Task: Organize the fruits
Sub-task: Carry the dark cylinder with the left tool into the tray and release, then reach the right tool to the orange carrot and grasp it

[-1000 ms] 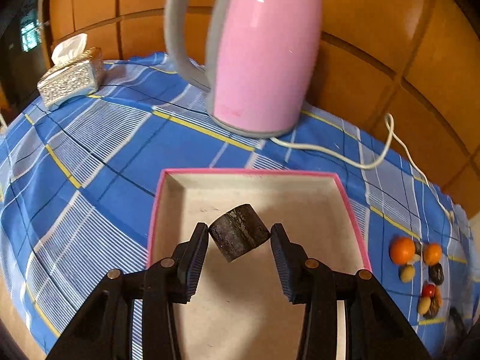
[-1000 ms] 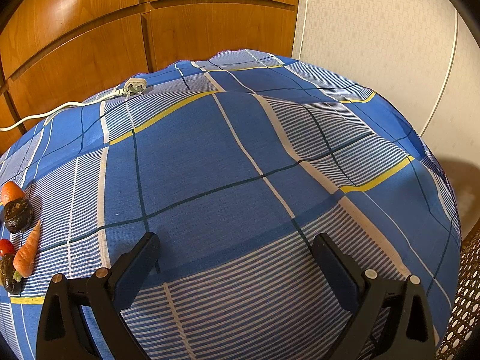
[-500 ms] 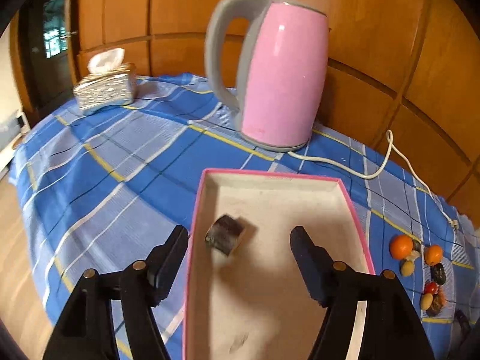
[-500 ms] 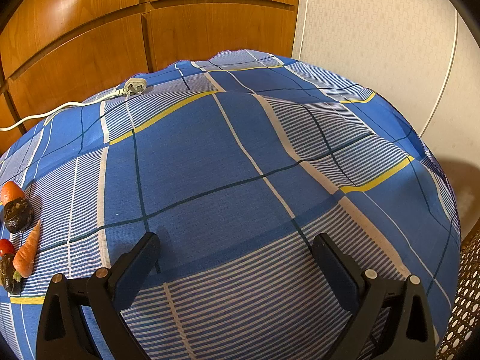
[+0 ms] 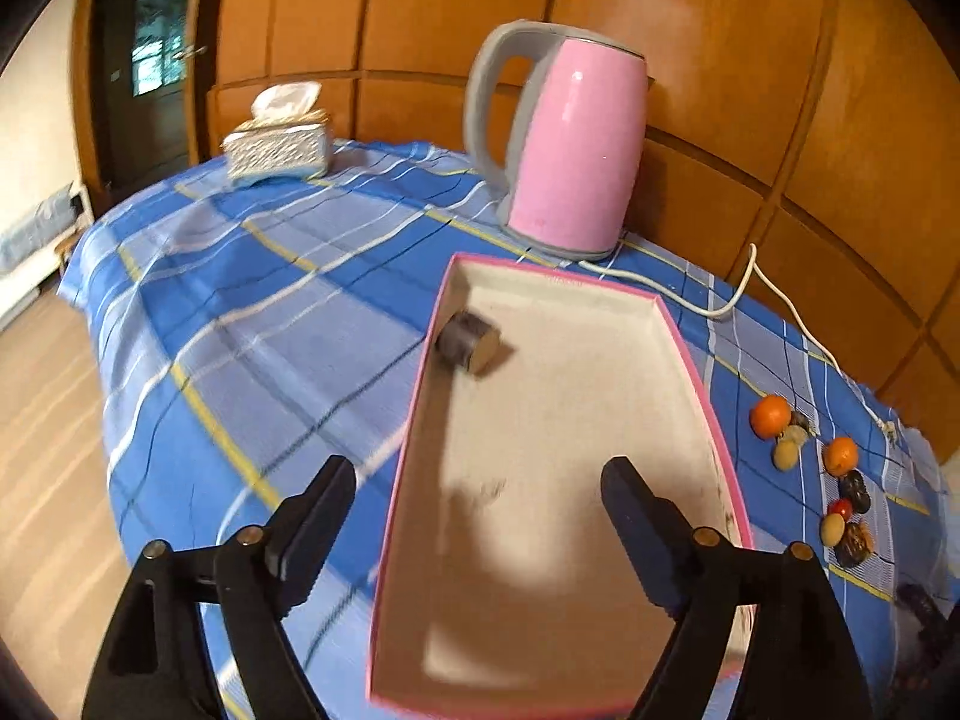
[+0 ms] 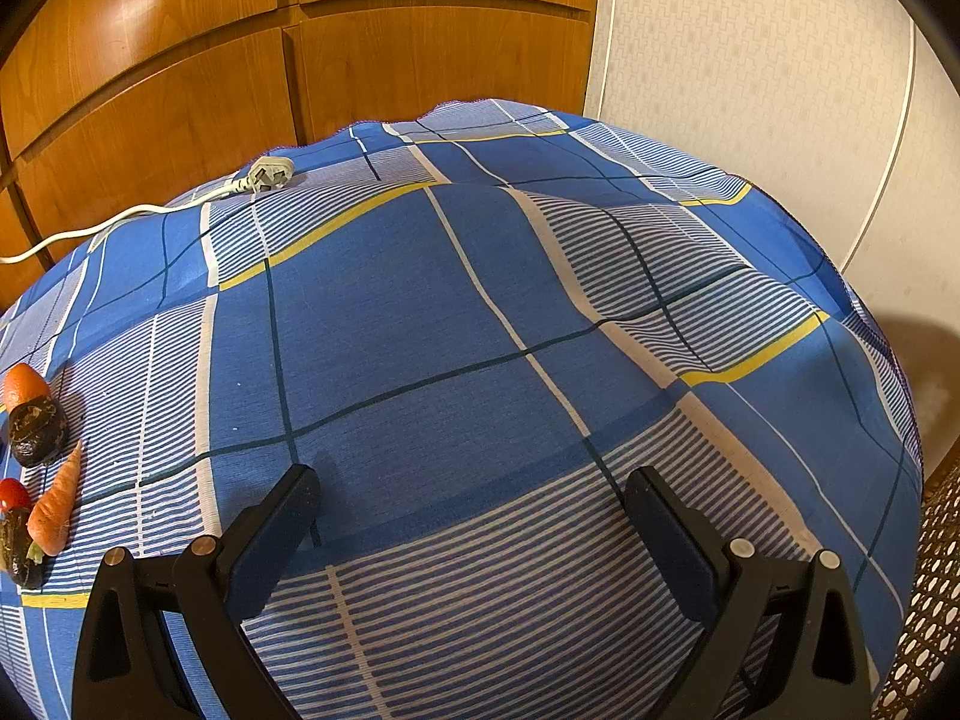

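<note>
resting against the left wall of the pink-rimmed box (image 5: 690,354), one dark fruit piece (image 5: 468,341) is sorted; remaining fruits (image 5: 810,468) wait at frame right. left gripper (image 5: 480,516) and right gripper (image 6: 474,516) both gape, holding nothing.

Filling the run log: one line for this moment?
left gripper: open | dark fruit: in pink box | right gripper: open, idle

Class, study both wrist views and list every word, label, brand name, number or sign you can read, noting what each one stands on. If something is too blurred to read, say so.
No text can be read in either view.
Pink kettle: a small reddish mark low on its body, too blurred to read.
Pink box: a faint mark on the far rim, too small to read.
Tissue box: embossed pattern only, no lettering seen.
Plug: no legible marking.
</note>
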A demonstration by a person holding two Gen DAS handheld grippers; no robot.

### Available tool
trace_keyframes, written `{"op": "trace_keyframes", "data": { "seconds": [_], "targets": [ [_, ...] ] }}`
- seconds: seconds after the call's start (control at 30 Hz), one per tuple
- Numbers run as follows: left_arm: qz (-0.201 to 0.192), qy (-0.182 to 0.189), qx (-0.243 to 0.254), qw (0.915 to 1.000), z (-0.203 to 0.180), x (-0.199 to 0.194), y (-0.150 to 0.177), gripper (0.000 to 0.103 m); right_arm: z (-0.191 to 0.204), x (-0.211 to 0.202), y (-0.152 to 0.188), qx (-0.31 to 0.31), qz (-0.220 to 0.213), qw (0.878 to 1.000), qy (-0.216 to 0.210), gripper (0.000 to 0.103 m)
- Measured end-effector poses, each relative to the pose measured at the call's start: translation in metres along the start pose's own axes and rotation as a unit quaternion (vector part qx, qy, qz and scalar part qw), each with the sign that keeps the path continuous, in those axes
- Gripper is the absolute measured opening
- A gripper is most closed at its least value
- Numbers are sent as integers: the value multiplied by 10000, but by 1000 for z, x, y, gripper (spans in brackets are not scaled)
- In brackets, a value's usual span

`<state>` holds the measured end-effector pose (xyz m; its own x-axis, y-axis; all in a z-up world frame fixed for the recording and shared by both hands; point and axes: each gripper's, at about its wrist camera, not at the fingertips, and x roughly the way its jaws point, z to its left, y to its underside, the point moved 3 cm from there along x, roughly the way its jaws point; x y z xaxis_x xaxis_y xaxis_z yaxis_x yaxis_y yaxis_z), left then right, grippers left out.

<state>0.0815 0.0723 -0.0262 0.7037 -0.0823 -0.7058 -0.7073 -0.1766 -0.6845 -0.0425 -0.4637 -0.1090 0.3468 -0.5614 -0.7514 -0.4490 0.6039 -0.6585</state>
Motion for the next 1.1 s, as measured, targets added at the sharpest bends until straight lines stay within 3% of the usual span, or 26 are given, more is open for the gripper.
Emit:
{"op": "trace_keyframes", "data": {
  "seconds": [0.27, 0.37, 0.47, 0.5, 0.6, 0.7, 0.8, 0.87, 1.0, 1.1],
  "targets": [
    [198, -415, -456, 9979, 27, -10, 49, 93, 0, -1, 0, 13, 18, 10000, -8, 103],
    [426, -425, -562, 9966, 29, -1, 56, 93, 0, 0, -2, 21, 51, 10000, -19, 103],
    [400, -416, -576, 9967, 29, -1, 58, 94, 1, -2, -3, 19, 207, 9998, -63, 103],
    [387, -401, -577, 9968, 29, -1, 57, 94, 5, -4, -4, -24, 299, 9994, -161, 97],
    [384, -376, -560, 9970, 28, -1, 57, 95, 30, -17, -8, -322, 432, 9938, -976, 73],
    [436, -354, -551, 9969, 29, 0, 59, 95, 71, -34, -9, -668, 558, 9779, -1902, 63],
    [383, -308, -499, 9975, 28, -2, 58, 95, 101, -37, -6, -740, 880, 9612, -2509, 51],
    [403, -251, -488, 9977, 28, -2, 59, 95, 115, -32, -4, -598, 1128, 9537, -2725, 43],
    [498, -210, -490, 9973, 27, 2, 62, 95, 132, -21, -6, -494, 1428, 9433, -2957, 43],
    [561, -190, -508, 9970, 28, 4, 65, 95, 139, -17, -8, -619, 1450, 9445, -2881, 42]
  ]
}}
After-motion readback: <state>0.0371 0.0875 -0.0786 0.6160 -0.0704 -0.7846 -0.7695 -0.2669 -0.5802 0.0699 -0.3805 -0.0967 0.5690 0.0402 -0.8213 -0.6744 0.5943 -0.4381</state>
